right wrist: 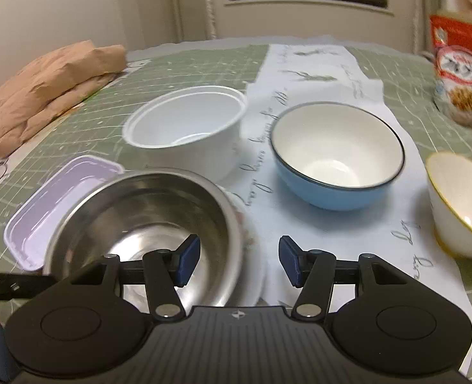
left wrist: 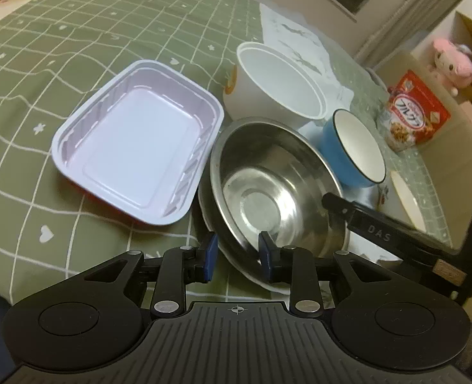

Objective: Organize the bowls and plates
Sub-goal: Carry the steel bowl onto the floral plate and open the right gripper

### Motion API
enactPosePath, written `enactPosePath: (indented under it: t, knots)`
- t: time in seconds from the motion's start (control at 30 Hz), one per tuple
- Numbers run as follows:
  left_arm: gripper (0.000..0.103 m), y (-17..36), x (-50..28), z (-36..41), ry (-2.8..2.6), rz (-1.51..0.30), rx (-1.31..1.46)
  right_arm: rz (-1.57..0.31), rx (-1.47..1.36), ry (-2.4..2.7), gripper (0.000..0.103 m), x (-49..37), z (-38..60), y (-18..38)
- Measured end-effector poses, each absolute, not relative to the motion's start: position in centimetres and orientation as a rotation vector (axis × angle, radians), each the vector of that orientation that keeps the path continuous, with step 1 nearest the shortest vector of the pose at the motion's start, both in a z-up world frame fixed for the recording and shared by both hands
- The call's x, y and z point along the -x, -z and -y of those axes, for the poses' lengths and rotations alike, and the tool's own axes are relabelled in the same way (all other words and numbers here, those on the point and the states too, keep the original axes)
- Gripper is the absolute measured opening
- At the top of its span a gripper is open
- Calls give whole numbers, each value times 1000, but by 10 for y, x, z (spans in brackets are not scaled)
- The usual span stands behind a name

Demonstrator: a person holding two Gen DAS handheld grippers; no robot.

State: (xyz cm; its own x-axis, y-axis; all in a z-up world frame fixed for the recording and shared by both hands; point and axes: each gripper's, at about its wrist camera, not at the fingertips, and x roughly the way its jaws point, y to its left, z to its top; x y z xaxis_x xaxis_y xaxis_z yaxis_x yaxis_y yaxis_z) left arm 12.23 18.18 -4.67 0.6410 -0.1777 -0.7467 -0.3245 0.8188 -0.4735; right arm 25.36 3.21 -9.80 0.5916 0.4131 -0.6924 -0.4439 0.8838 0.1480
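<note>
A steel bowl (left wrist: 268, 188) sits on a white plate (left wrist: 261, 280) in front of me; it also shows in the right wrist view (right wrist: 146, 217). My left gripper (left wrist: 237, 254) is open, its fingers on either side of the bowl's near rim. My right gripper (right wrist: 239, 260) is open and straddles the bowl's right rim. A blue bowl (right wrist: 335, 156), a white round tub (right wrist: 188, 121), a gold-rimmed white bowl (right wrist: 460, 204) and a lilac rectangular tray (left wrist: 136, 147) stand around it.
A green checked tablecloth (left wrist: 76, 48) covers the table, with a white printed paper (right wrist: 316, 64) under the bowls. A red cereal box (left wrist: 418, 112) and a pink plush toy (left wrist: 450, 60) are at the right. A brown paper bag (right wrist: 50, 80) lies at the far left.
</note>
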Motion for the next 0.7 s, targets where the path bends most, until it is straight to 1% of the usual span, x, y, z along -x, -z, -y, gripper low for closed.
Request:
enactPosePath:
  t: [0.17,0.27,0.37,0.47,0.7]
  knots:
    - [31,40,-115,-191,-125,-844,678,-836,-1,-499,55,-261,-29,106]
    - [31,49,-119,-198,-156,-873,722,-851,-20,-514,55,-263,-30,109]
    - [36,61,-122,-205,-148,-879,806,-854,-24,-519,55,-262,-30,110]
    - [38,62,-126,-207,-155,-870,808,-867,-39,-523,56,-264,-28,111]
    - [37,61,-139,-203,-153,-866,770,-939,-118,-544,56,-276,-27,123]
